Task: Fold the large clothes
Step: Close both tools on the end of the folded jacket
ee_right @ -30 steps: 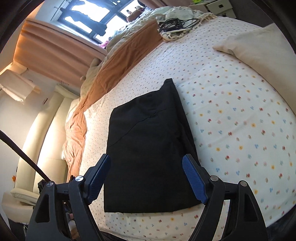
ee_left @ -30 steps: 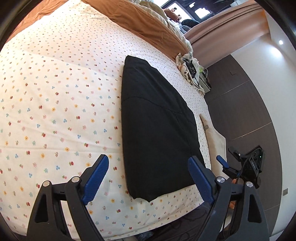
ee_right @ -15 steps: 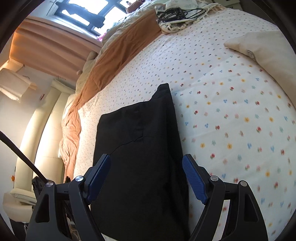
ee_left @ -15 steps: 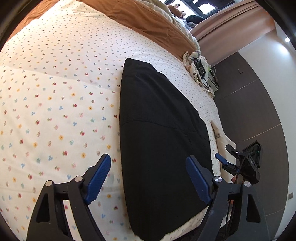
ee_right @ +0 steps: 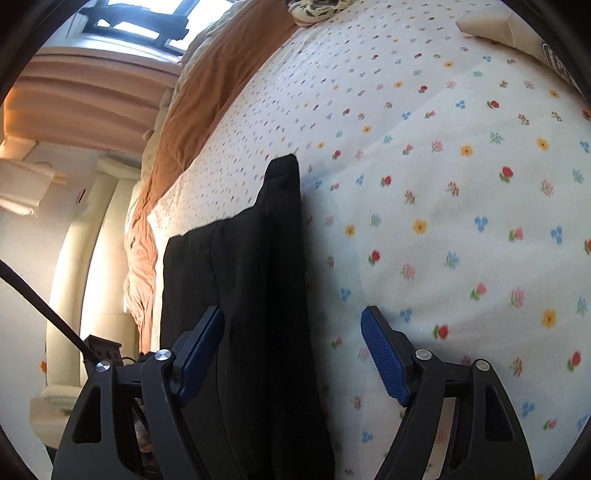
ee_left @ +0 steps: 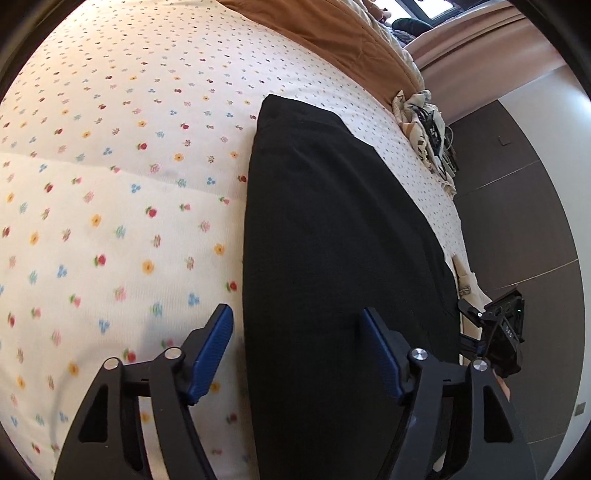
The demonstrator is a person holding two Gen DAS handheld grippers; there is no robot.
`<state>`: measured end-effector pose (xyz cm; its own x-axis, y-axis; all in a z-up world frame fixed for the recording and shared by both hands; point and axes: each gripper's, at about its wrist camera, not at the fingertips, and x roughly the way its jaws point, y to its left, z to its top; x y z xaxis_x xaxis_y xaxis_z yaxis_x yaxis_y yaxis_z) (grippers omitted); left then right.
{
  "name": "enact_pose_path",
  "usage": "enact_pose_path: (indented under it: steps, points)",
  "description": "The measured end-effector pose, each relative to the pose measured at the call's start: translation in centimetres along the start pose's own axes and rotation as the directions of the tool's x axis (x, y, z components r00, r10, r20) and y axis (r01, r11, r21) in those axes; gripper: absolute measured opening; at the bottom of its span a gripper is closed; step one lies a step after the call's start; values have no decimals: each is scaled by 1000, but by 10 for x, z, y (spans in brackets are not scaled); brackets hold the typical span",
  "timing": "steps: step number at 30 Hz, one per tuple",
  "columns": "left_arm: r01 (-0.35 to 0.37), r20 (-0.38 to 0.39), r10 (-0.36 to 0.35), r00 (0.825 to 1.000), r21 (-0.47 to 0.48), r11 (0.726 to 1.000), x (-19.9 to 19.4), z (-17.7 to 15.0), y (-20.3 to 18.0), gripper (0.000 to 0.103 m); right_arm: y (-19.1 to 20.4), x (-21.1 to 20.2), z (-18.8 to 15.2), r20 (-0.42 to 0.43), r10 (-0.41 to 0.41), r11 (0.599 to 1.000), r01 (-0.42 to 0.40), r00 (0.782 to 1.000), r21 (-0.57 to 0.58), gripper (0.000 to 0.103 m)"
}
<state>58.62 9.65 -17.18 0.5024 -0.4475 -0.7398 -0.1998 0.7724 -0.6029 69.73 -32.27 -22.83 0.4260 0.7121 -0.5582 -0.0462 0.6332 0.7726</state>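
Observation:
A folded black garment (ee_left: 332, 240) lies flat on the flowered bed sheet (ee_left: 110, 184). My left gripper (ee_left: 297, 325) hovers low over the garment's left edge, one blue pad over the sheet and one over the cloth; its jaws are closing with the cloth edge between them, not pinched. In the right wrist view the same black garment (ee_right: 251, 277) runs away from me. My right gripper (ee_right: 293, 325) straddles its right edge, jaws closing, pads clear of the cloth. The right gripper's body (ee_left: 502, 336) shows at the left view's right side.
An orange-brown blanket (ee_left: 332, 40) lies bunched along the far side of the bed. A patterned cloth with black cables (ee_left: 424, 122) sits near the far corner. A cream pillow (ee_right: 517, 29) lies at the right. Dark panelled wall (ee_left: 517, 221) borders the bed.
Both grippers have come down and forward toward the black garment, which now fills more of each view. Both pairs of jaws have narrowed, the left more than the right.

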Motion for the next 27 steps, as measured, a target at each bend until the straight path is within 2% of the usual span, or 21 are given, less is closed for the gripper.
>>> enact_pose_path:
  steps: [3, 11, 16, 20, 23, 25, 27]
  points:
    - [23, -6, -23, 1000, -6, 1000, 9, 10, 3, 65, -4, 11, 6, -28, 34, 999, -33, 999, 25, 69]
    - [1, -11, -1, 1000, 30, 1000, 24, 31, -3, 65, -12, 45, 30, -114, 121, 992, -118, 986, 31, 56]
    - [-14, -13, 14, 1000, 41, 999, 30, 42, -6, 65, -1, 75, 38, -198, 143, 988, -153, 970, -34, 56]
    - [-12, -23, 13, 1000, 41, 999, 33, 44, -2, 65, -1, 90, 49, -209, 165, 985, -172, 964, -18, 56]
    - [-16, -17, 16, 1000, 33, 999, 34, 44, -2, 63, -3, 100, 54, -196, 177, 983, -181, 964, -4, 44]
    - [-33, -7, 33, 999, 40, 999, 31, 42, -4, 58, -3, 105, 54, -192, 190, 980, -198, 963, -21, 35]
    - [-36, 8, 35, 999, 46, 998, 26, 41, -7, 47, -5, 102, 53, -177, 208, 977, -213, 962, -10, 20]
